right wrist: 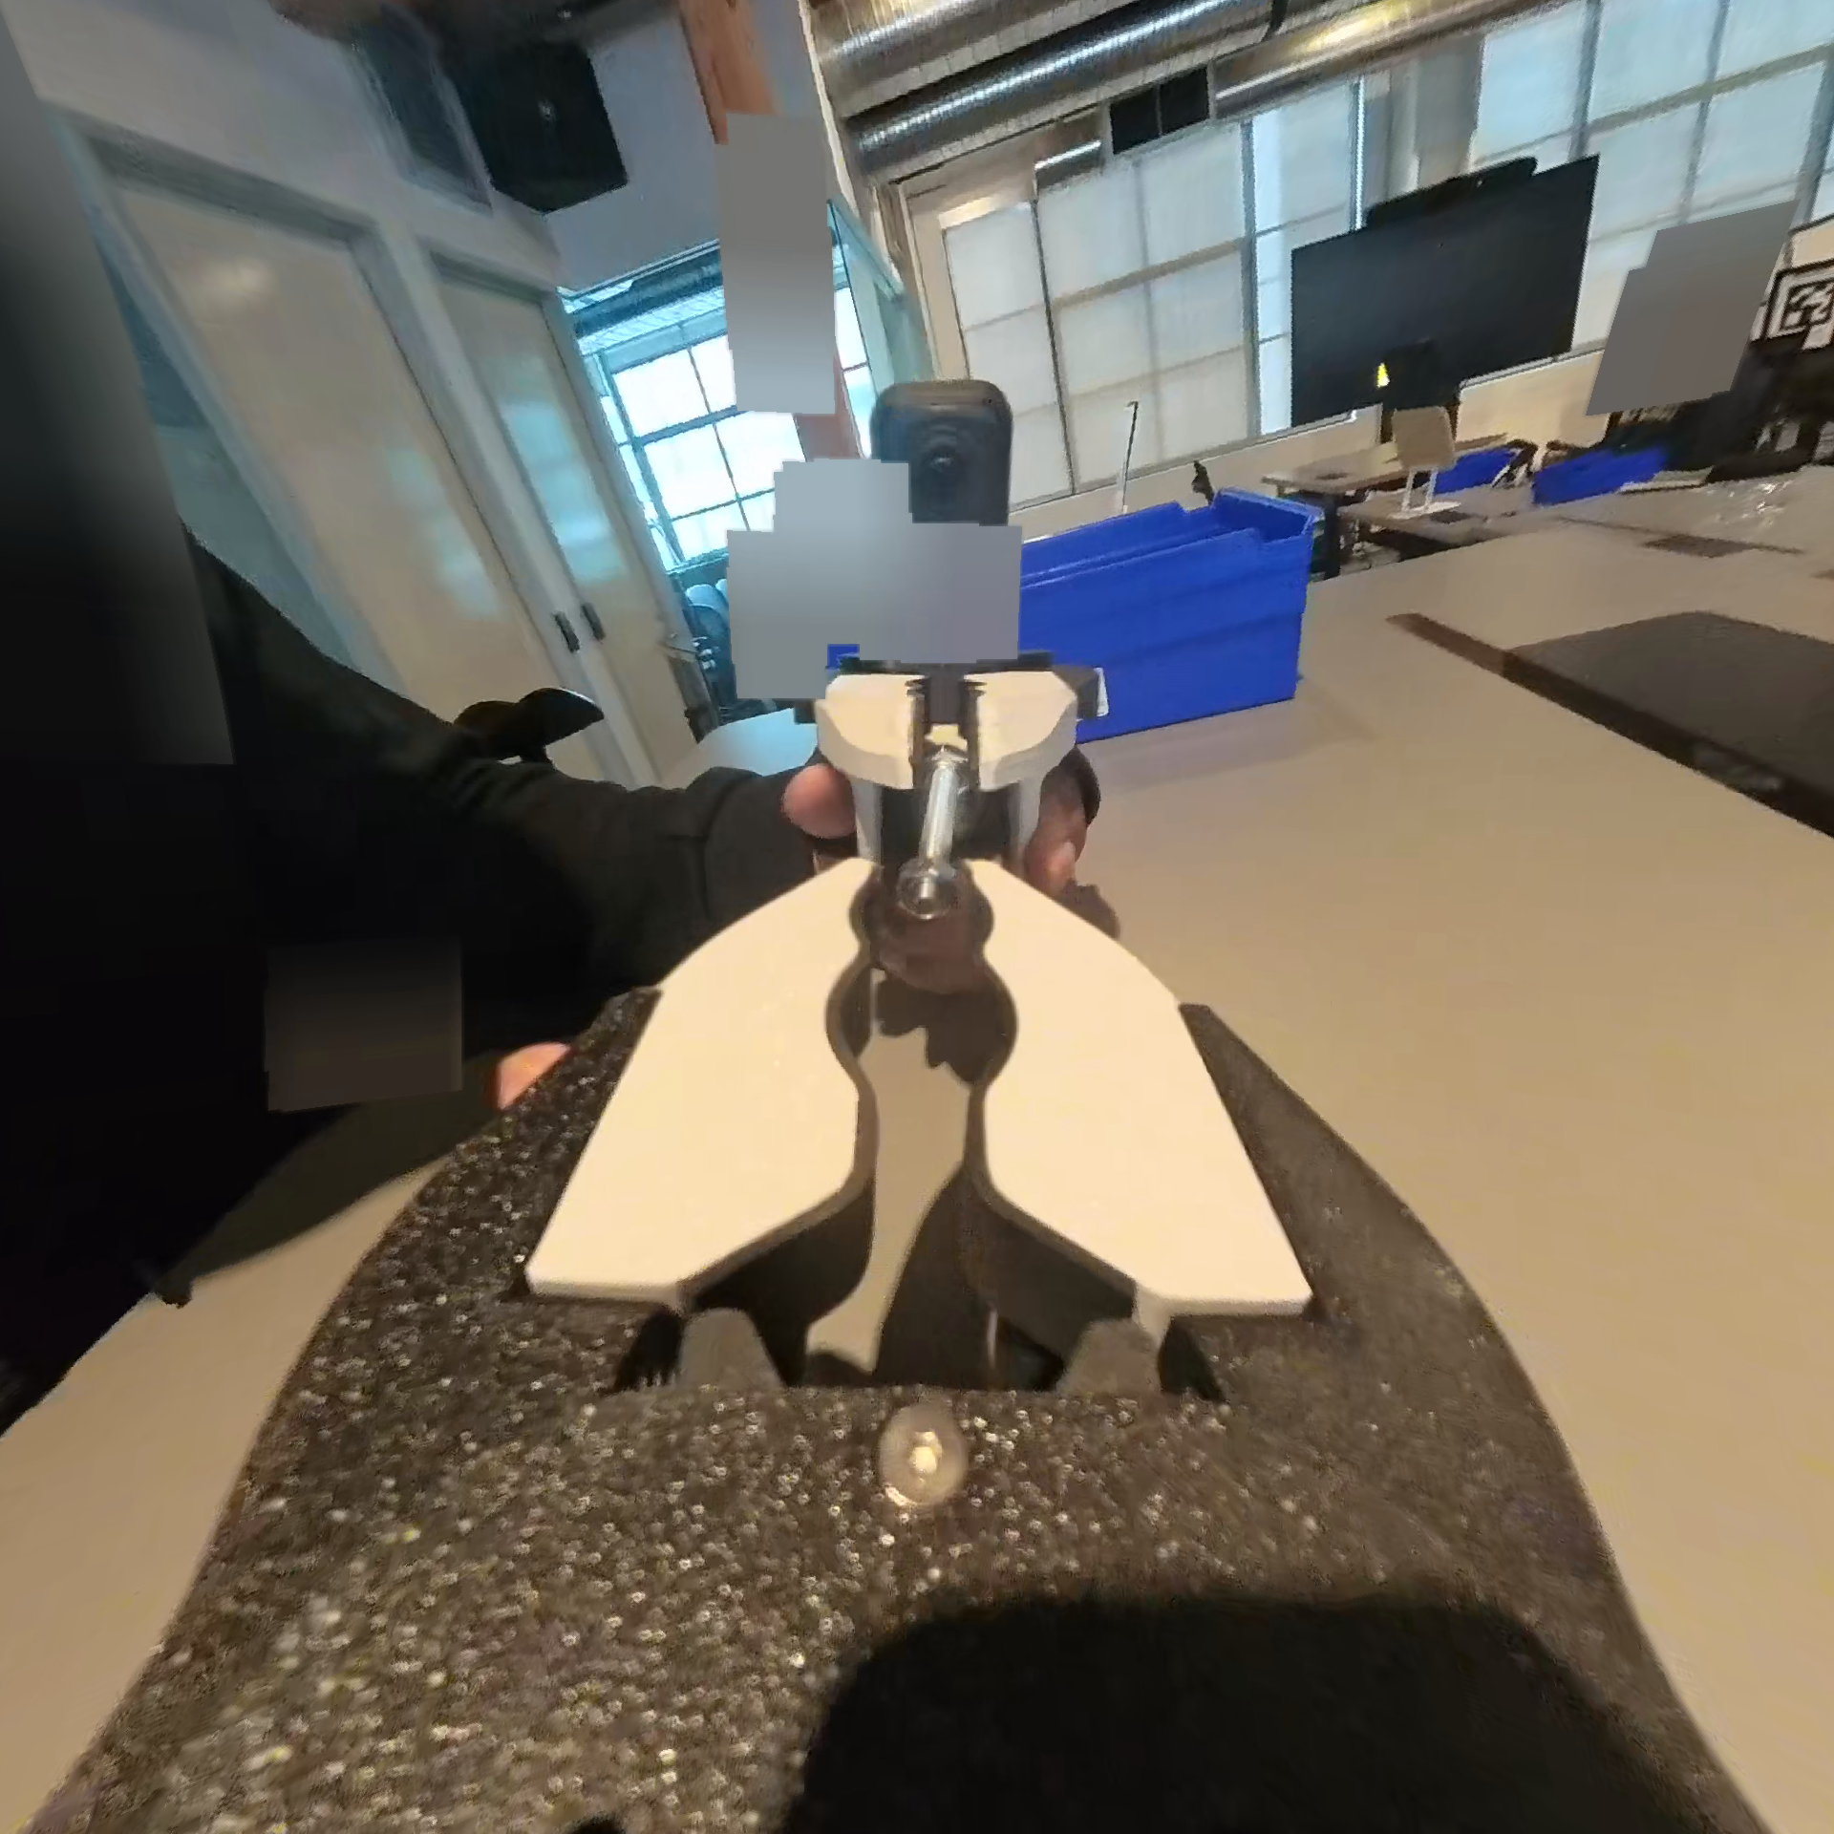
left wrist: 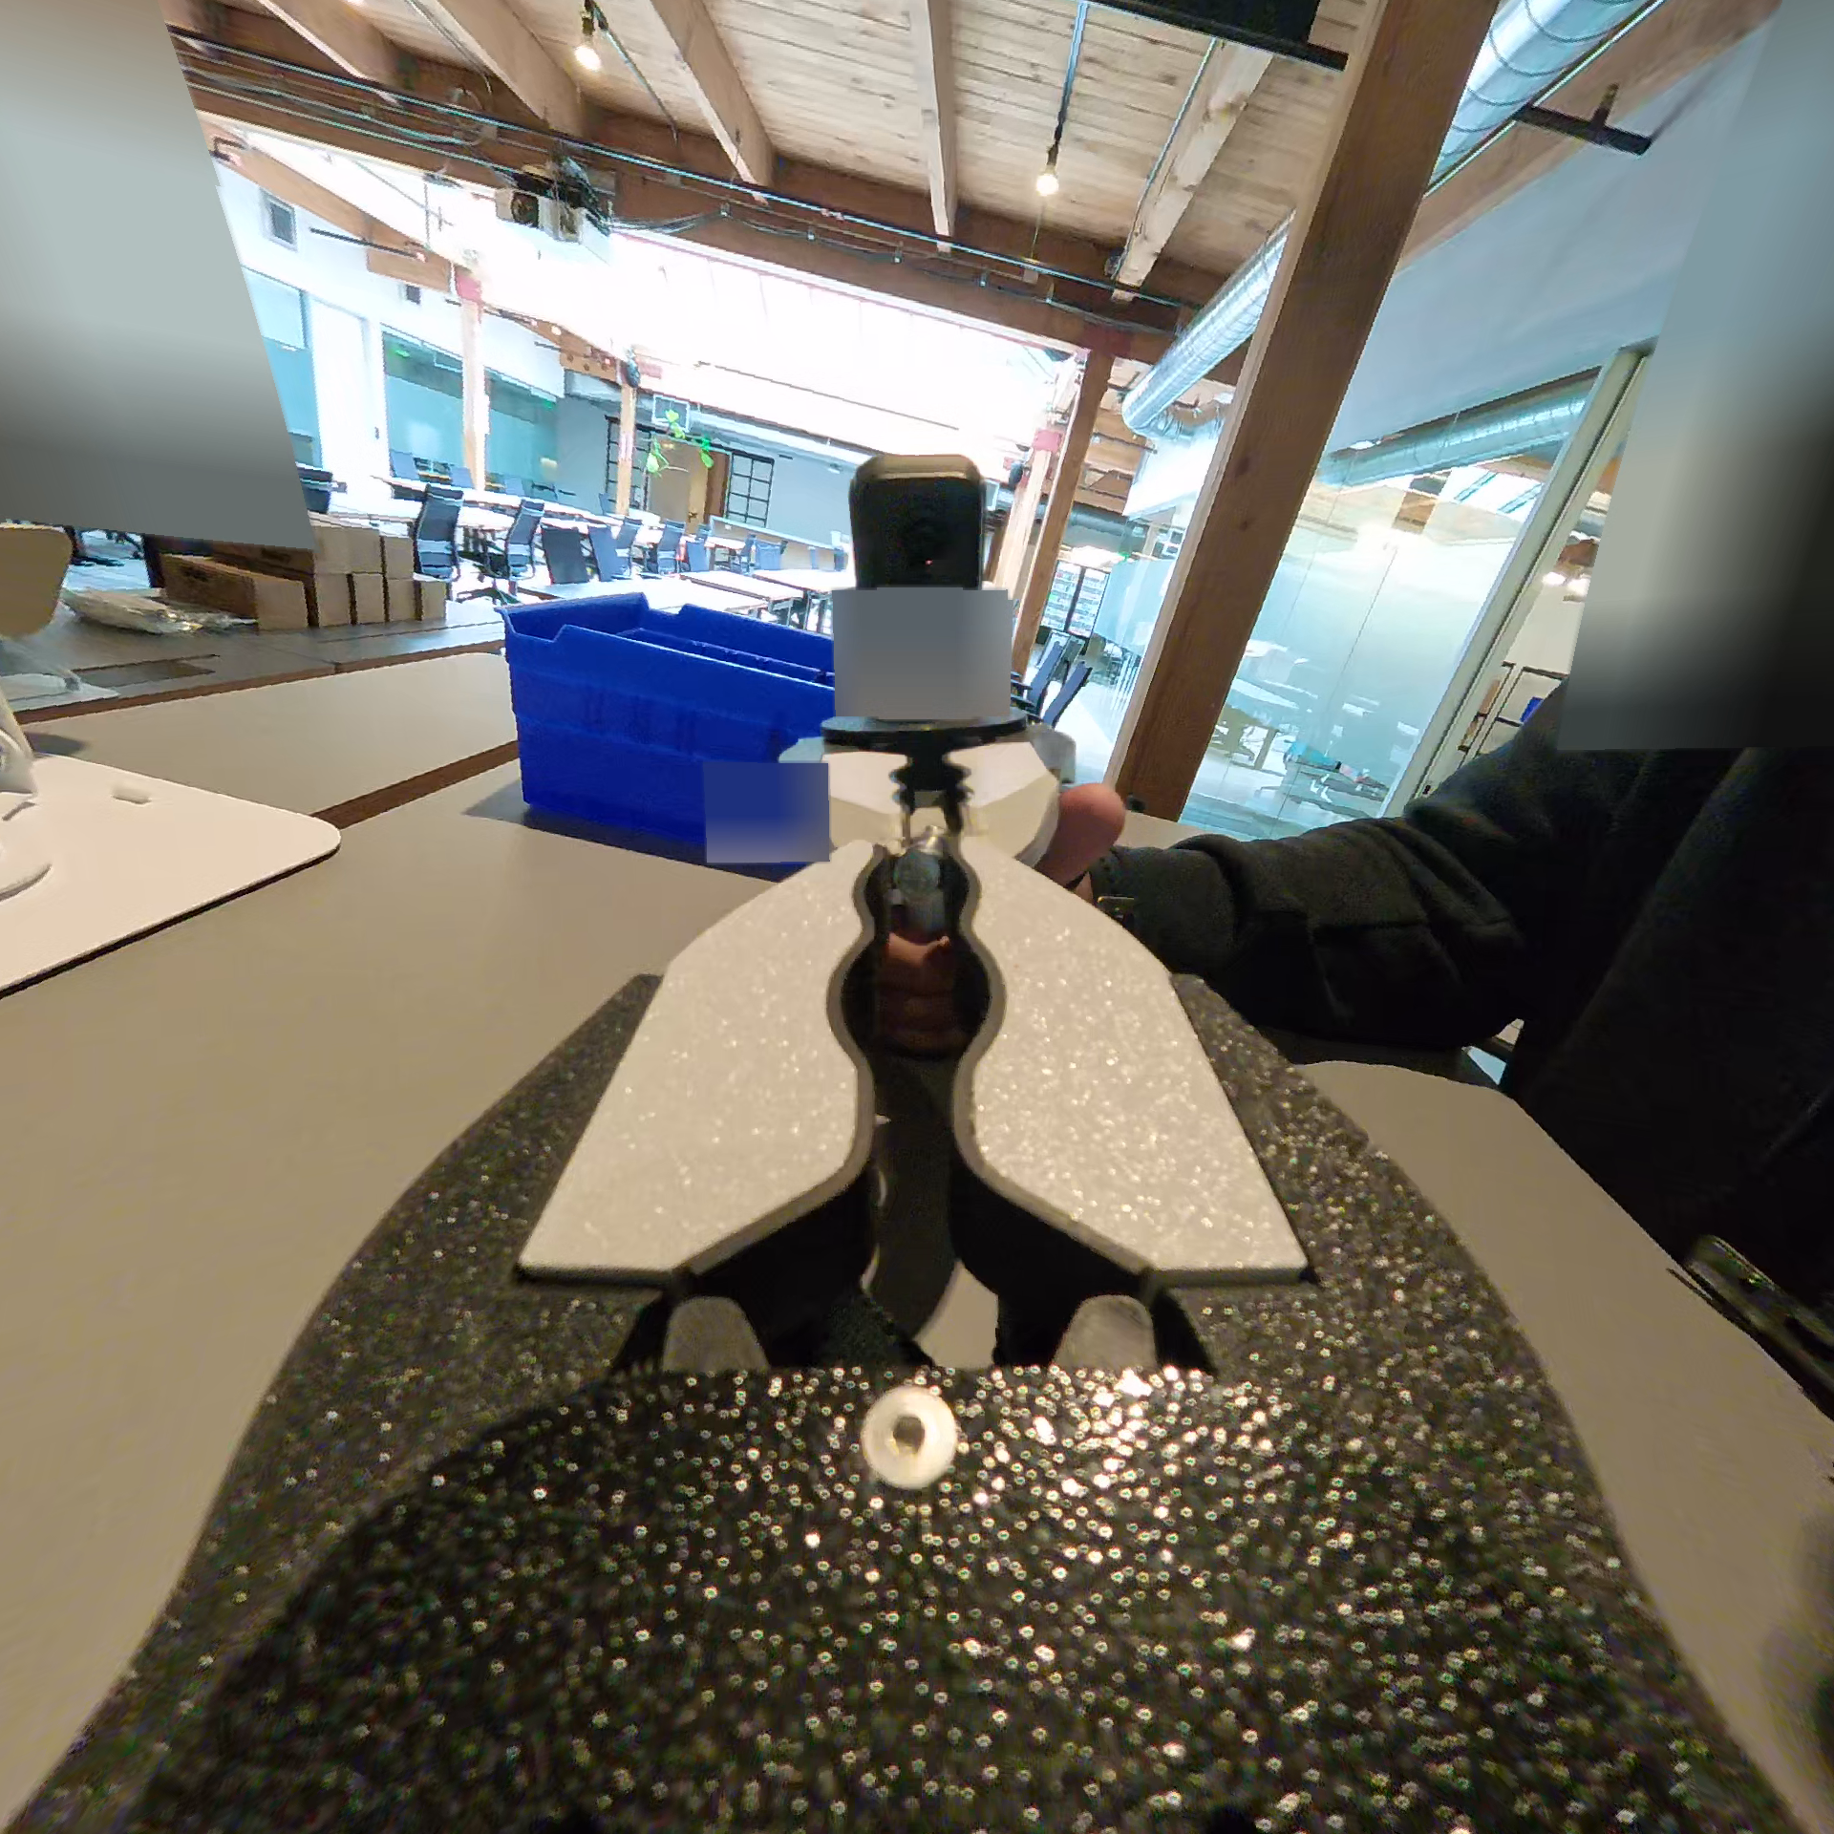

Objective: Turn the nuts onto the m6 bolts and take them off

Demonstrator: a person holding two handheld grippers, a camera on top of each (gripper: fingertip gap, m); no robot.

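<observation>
Hand-held grippers face tip to tip: left hand-held gripper (left wrist: 918, 878) clenched on bolt (right wrist: 938, 806), right hand-held gripper (right wrist: 923, 893) on its head

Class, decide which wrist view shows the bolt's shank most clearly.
The right wrist view: the bolt shows its full shank between both grippers' tips. The left wrist view shows it only end-on, foreshortened between the fingertips.

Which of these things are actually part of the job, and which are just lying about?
In use: left gripper, right gripper, and the bolt clamped between them, one end in each. I cannot pick out the nut.

Lying about: blue bins, cardboard boxes, black monitor.
</observation>
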